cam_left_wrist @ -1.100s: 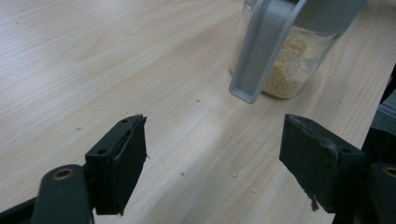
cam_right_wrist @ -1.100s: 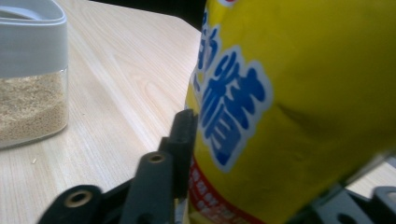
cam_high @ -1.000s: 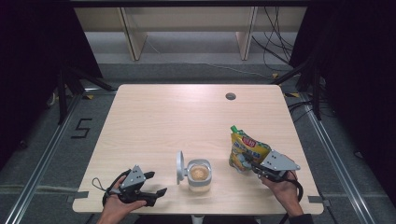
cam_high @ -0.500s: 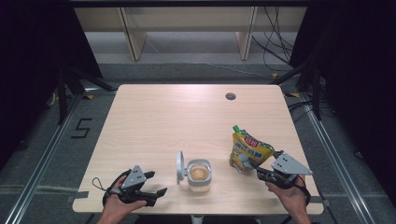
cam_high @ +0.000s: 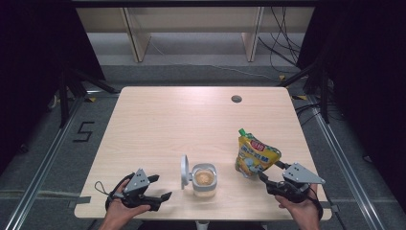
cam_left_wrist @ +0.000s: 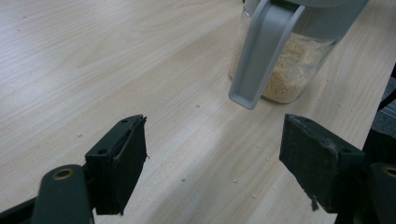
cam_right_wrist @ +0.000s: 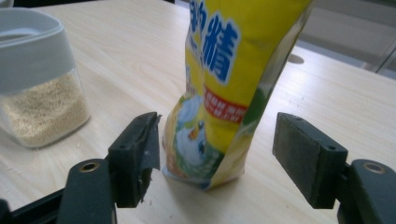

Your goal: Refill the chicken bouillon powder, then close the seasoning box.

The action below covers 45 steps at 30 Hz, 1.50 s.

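The yellow, glossy stand-up pouch with a green screw cap (cam_high: 254, 155) stands upright on the pale wood-grain table (cam_high: 182, 120), toward 4 o'clock of the tabletop in the high view, its printed face bearing blue characters and a red band. The right gripper (cam_high: 274, 175), black with a grey three-cornered plate on top, lies at about 5 o'clock of the pouch and points at its base. In the right gripper view the pouch (cam_right_wrist: 224, 88) rises between the two black jaws, nearer the left-hand one; a sliver of table shows between that jaw's rubbery pad and the crinkled foil, and a broader gap lies on the other side, so neither pad presses on it. Those jaws have just been opening and now stand wide, with the pouch loose between them. At 9 o'clock of the pouch, near but apart from it, stands the clear, square-sided container with a grey plastic collar (cam_high: 204, 179), part filled with fine tan granules, its grey flip lid (cam_high: 185, 171) hinged up on edge. The left gripper (cam_high: 159, 187) rests at 9 o'clock of the container, its jaws also spread wide with bare table between them; in the left gripper view the container (cam_left_wrist: 299, 70) stands ahead at 1 o'clock, beyond the pads, with small crumbs scattered on the wood.
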Motion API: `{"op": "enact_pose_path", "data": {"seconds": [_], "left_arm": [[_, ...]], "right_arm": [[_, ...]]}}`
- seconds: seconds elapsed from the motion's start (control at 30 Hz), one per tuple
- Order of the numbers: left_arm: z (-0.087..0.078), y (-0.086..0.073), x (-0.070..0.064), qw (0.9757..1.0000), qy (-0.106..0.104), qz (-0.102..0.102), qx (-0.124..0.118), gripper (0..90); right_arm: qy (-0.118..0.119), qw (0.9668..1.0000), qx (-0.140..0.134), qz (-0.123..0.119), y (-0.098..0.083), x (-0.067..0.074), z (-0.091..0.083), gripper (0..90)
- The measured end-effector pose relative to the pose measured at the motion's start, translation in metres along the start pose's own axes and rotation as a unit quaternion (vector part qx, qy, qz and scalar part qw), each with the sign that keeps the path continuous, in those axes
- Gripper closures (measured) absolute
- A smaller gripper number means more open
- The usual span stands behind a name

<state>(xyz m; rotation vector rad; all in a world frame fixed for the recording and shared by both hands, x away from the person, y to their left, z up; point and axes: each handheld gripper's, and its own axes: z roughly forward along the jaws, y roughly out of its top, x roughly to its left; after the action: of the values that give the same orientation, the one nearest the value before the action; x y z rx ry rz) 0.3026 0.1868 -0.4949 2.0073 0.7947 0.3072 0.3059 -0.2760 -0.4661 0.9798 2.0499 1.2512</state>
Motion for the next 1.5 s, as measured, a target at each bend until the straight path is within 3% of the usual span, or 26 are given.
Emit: {"op": "enact_pose_path", "data": {"seconds": [0.07,0.1,0.13,0.2,0.23,0.27,0.37,0.47,0.5,0.6,0.63,0.67,0.73,0.8,0.87,0.93,1.03,1.07,1.1,1.13,1.17,1.4,1.5], "left_arm": [[-0.001,0.002,0.002,0.9999,0.002,0.017,-0.001,22.2],[-0.001,0.003,0.002,0.9999,-0.001,0.012,-0.004,22.2],[0.0,0.003,-0.001,0.9999,0.002,-0.008,-0.013,22.2],[-0.001,0.004,0.0,0.9999,-0.001,-0.009,-0.009,22.2],[-0.001,0.005,0.001,0.9999,0.001,-0.002,-0.01,22.2],[-0.001,0.006,0.0,1.0,0.004,0.0,-0.003,22.2],[0.001,0.008,-0.004,1.0,0.003,0.007,0.0,22.4],[0.0,0.012,-0.007,0.9999,0.002,0.016,0.003,22.5],[0.002,0.013,-0.01,0.9999,-0.003,0.01,-0.009,22.4],[0.001,0.02,-0.011,0.9999,-0.01,0.009,-0.003,24.5],[0.002,0.02,-0.011,0.9998,-0.011,0.008,-0.011,25.3],[0.001,0.023,-0.012,0.9998,-0.015,0.011,-0.004,26.5],[-0.001,0.026,-0.013,0.9993,-0.029,0.022,-0.01,33.3],[-0.003,0.029,-0.015,0.9982,-0.04,0.041,-0.017,47.0],[-0.004,0.031,-0.016,0.9971,-0.04,0.059,-0.026,59.1],[-0.006,0.032,-0.017,0.9968,-0.03,0.068,-0.031,72.7],[-0.009,0.034,-0.016,0.9962,-0.025,0.077,-0.034,83.3],[-0.008,0.035,-0.016,0.9959,-0.023,0.079,-0.036,85.8],[-0.008,0.037,-0.015,0.9953,-0.022,0.087,-0.037,87.6],[-0.007,0.038,-0.015,0.9953,-0.021,0.088,-0.036,88.8],[-0.006,0.038,-0.017,0.9965,-0.02,0.074,-0.033,88.9],[-0.008,0.046,-0.019,0.995,-0.017,0.094,-0.03,89.0],[-0.008,0.049,-0.021,0.9957,-0.017,0.085,-0.033,89.0]], "right_arm": [[-0.001,1.0,0.004,-0.003,-0.002,0.001,-0.001,31.7],[-0.008,0.9998,-0.001,-0.017,-0.003,0.0,-0.001,31.4],[-0.006,0.9999,0.003,-0.016,-0.004,0.0,-0.001,30.9],[-0.001,0.9996,0.022,0.018,-0.006,0.004,-0.004,30.6],[-0.003,0.9997,0.024,0.006,-0.007,0.002,-0.003,30.4],[-0.005,0.9994,0.031,0.017,-0.008,0.004,-0.005,30.0],[-0.002,0.9993,0.035,0.01,-0.011,0.005,-0.004,29.7],[-0.006,0.9992,0.034,-0.019,-0.011,0.005,-0.004,29.1],[-0.002,0.9992,0.037,-0.018,-0.012,0.006,-0.004,29.0],[0.0,0.9987,0.051,-0.001,-0.012,0.01,-0.007,29.0],[-0.005,0.999,0.041,-0.017,-0.012,0.008,-0.006,29.0],[-0.005,0.9989,0.042,-0.017,-0.012,0.008,-0.006,28.9],[-0.007,0.999,0.039,-0.021,-0.013,0.008,-0.006,28.7],[-0.006,0.9986,0.053,0.006,-0.013,0.012,-0.009,28.7],[-0.011,0.9989,0.042,-0.016,-0.013,0.01,-0.009,28.7],[-0.01,0.9988,0.045,-0.017,-0.013,0.011,-0.01,28.7],[-0.01,0.9987,0.047,-0.019,-0.014,0.011,-0.009,28.9],[-0.005,0.9984,0.056,-0.003,-0.014,0.012,-0.01,29.1],[-0.01,0.9987,0.047,-0.019,-0.014,0.01,-0.009,29.2],[-0.01,0.9987,0.047,-0.019,-0.014,0.01,-0.009,29.2],[-0.011,0.9986,0.047,-0.021,-0.014,0.009,-0.009,29.2],[-0.007,0.9985,0.051,-0.016,-0.014,0.011,-0.009,28.6],[-0.008,0.9984,0.053,-0.018,-0.014,0.011,-0.008,28.4]]}}
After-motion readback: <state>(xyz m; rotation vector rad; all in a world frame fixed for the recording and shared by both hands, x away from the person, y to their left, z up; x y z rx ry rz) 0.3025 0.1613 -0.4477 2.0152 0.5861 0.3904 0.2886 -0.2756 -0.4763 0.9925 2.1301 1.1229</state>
